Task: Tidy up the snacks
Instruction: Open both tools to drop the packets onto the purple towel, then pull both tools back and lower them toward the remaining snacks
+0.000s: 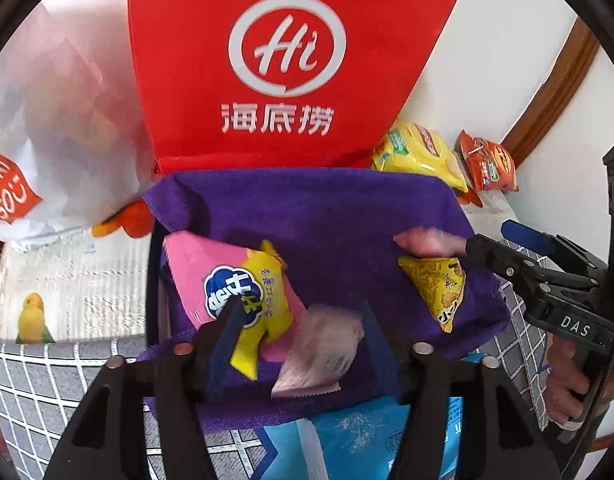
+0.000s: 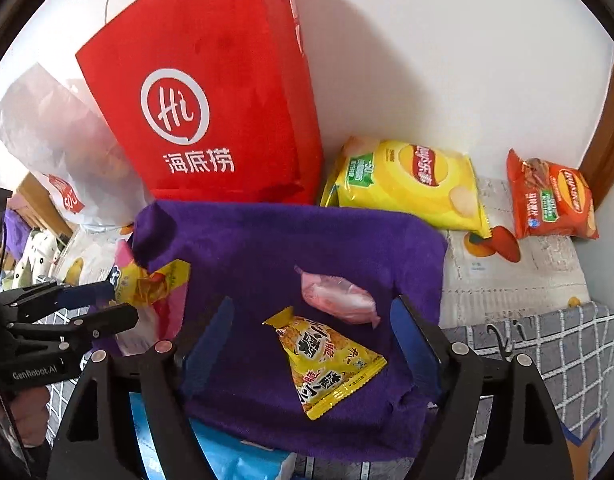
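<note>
Yellow triangle pack (image 2: 327, 364), crinkly foil, lies flat on purple towel (image 2: 347, 240) between right claw (image 2: 311, 344) fingers, no pad contact; jaws spread, nothing gripped. Pink wrapped candy (image 2: 339, 298), glossy twist ends, just beyond the tips. Left claw (image 1: 297, 344) also spread, empty: pale sachet (image 1: 323, 352) with serrated edge loose between fingers, pink bag (image 1: 199, 268) and yellow pack (image 1: 263, 304) overlapping at its left finger. Towel fuzzy, soft, draped over box rims. Beyond: stiff red bag (image 2: 211, 92) upright at the wall. Right of towel: yellow chips (image 2: 407, 184), orange chips (image 2: 551, 200), puffy; open mat strip between towel edge and chips.
</note>
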Motion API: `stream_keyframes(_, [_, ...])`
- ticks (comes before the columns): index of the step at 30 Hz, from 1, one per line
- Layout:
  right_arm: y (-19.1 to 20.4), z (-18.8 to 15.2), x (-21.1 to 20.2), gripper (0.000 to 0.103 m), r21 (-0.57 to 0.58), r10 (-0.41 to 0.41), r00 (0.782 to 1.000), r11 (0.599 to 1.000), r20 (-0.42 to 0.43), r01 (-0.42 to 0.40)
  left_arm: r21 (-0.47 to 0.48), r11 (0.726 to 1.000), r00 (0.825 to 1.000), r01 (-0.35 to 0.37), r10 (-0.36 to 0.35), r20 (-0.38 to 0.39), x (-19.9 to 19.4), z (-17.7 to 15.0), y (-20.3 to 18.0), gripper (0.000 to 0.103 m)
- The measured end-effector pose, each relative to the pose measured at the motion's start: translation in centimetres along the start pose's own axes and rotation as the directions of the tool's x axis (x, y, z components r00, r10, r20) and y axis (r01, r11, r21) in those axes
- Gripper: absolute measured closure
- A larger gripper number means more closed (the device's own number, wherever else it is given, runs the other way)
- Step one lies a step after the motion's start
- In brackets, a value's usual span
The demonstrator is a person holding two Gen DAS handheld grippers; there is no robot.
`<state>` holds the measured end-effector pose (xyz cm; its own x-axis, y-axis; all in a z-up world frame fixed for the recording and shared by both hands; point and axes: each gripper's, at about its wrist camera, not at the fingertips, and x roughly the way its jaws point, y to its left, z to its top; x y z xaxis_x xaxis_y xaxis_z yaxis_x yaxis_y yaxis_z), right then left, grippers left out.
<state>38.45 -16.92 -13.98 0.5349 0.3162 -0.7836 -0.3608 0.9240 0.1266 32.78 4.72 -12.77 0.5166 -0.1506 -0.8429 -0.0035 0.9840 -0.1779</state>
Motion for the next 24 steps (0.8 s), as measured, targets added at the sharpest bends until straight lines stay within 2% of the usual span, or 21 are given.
stream_keyframes(6, [0.9,0.3,-2.5,0.022,-0.021,-0.059,0.996,0.998,0.071,0.06,0.009,1.0,0.999,-0.026,0.026,0.03,-1.9,0.1,-0.5,0.039])
stream_keyframes(10, [1.8,-0.3,-4.1,0.02,-0.031,-0.107,0.989,0.993,0.1,0.11,0.0,1.0,0.999,-0.004,0.004,0.048,-3.1,0.1,-0.8,0.038])
stream_keyframes(16, [2.6,-2.3,-6.8,0.02,-0.054,-0.18,0.977,0.981,0.111,0.187,0.048,0.999,0.993,0.027,-0.032,0.112,-6.2,-0.6,-2.4,0.038])
stream_keyframes(20, [2.9,-4.1,-9.6,0.02,-0.056,-0.17,0.974,0.982,0.15,0.18,0.068,0.996,0.985,0.058,-0.068,0.158,-8.3,-1.0,-3.5,0.038])
stream_keyframes(24, [3.3,-5.8,-12.3,0.02,-0.054,-0.196,0.965,0.977,0.174,0.208,0.054,0.997,0.981,0.051,-0.06,0.185,-10.5,-1.9,-4.1,0.038])
